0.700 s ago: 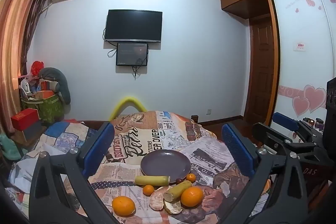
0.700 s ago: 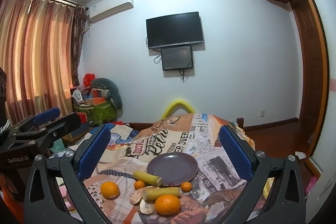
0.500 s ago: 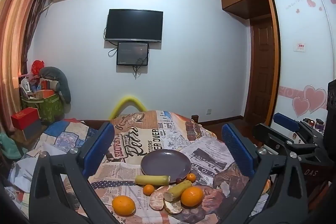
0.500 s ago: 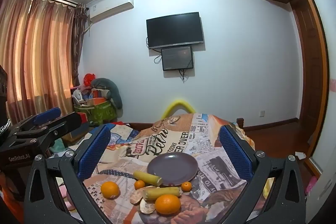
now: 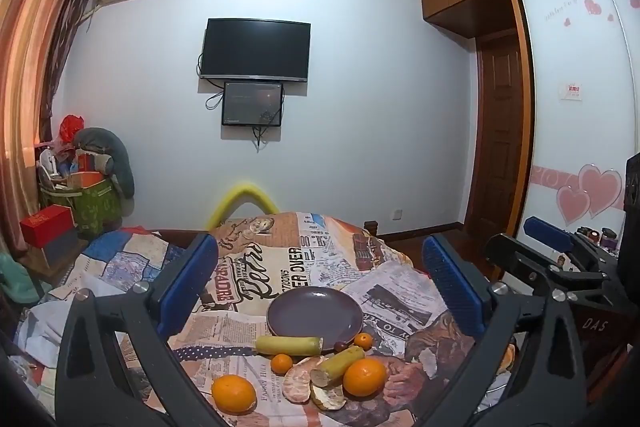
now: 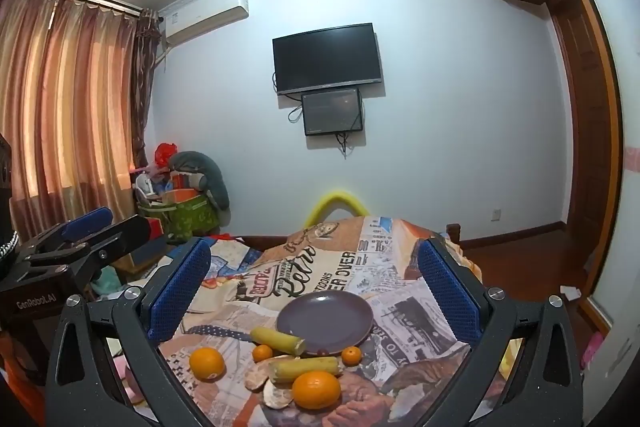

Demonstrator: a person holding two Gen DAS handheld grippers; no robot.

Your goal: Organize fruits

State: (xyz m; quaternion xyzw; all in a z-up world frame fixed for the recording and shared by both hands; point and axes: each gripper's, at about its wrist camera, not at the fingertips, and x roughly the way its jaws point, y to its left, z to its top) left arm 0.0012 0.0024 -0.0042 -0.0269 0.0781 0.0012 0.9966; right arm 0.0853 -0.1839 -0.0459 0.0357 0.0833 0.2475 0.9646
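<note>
A purple plate (image 5: 315,313) (image 6: 325,319) lies empty on a table covered with a newspaper-print cloth (image 5: 280,259). In front of it lie two yellow banana pieces (image 5: 289,345) (image 5: 337,365), two large oranges (image 5: 233,393) (image 5: 364,377), two small tangerines (image 5: 281,363) (image 5: 363,341) and a peeled tangerine with peel (image 5: 298,385). My left gripper (image 5: 320,287) is open and empty, held above and short of the fruit. My right gripper (image 6: 316,291) is open and empty too, beside it; it shows at the right of the left wrist view (image 5: 556,255).
A yellow foam arch (image 5: 244,201) stands at the table's far edge. A patchwork cloth (image 5: 120,259) lies to the left. A green bag with clutter (image 5: 96,203) and a red box (image 5: 46,231) stand by the left wall.
</note>
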